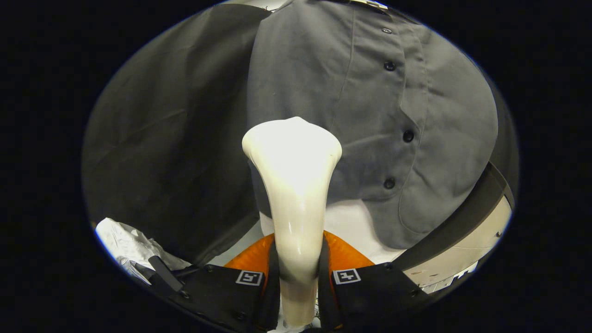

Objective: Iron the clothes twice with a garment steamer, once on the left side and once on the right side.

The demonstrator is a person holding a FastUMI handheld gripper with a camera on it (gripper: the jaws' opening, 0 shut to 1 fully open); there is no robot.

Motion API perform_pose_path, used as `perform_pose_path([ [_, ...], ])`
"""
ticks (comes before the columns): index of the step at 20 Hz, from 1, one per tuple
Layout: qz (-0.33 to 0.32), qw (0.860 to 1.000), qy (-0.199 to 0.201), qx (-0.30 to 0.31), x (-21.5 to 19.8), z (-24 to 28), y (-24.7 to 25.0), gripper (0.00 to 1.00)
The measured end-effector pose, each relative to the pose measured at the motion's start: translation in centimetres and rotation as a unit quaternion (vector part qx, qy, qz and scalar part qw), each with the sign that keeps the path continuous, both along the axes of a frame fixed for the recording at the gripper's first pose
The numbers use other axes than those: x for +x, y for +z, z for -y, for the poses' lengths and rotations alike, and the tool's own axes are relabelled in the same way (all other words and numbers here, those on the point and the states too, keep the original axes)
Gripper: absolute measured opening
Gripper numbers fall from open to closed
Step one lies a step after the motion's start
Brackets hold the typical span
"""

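Note:
A cream-white garment steamer [293, 185] stands up between my fingers, its handle clamped by both of them, so my gripper [298, 277] is shut on it. Its flared head rises just ahead of the fingers and faces a grey button-up shirt [323, 78] hanging beyond. The head sits over the shirt's left panel near the hem, left of the button placket [397, 101] with its dark buttons. Whether the head touches the cloth I cannot tell. An orange part [344, 254] of the steamer shows behind the handle.
Dark cloth [162, 138] hangs to the left of the shirt. A white surface [347, 222] lies below the hem. A crumpled white bag or sheet [122, 243] lies low on the left. A dark band [462, 222] and a pale panel [467, 254] run on the right.

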State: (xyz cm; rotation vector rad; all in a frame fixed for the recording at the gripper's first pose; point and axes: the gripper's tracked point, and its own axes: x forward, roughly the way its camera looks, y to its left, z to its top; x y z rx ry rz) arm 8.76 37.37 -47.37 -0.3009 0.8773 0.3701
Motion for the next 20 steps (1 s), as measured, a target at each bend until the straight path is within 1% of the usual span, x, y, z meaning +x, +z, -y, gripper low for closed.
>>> perform_pose_path([
  [4,-0.018,1.000,-0.001,-0.008,-1.1,1.0,-3.2,0.41],
  [8,-0.014,1.000,-0.001,-0.001,-1.6,0.7,-1.5,0.41],
  [13,0.042,0.999,0.007,0.029,-0.5,-0.1,3.6,0.41],
  [15,0.070,0.997,0.004,0.044,0.4,0.1,6.1,0.41],
  [17,0.081,0.995,0.000,0.055,1.2,0.5,8.3,0.41],
  [20,0.111,0.991,-0.014,0.074,1.9,1.6,11.9,0.41],
])
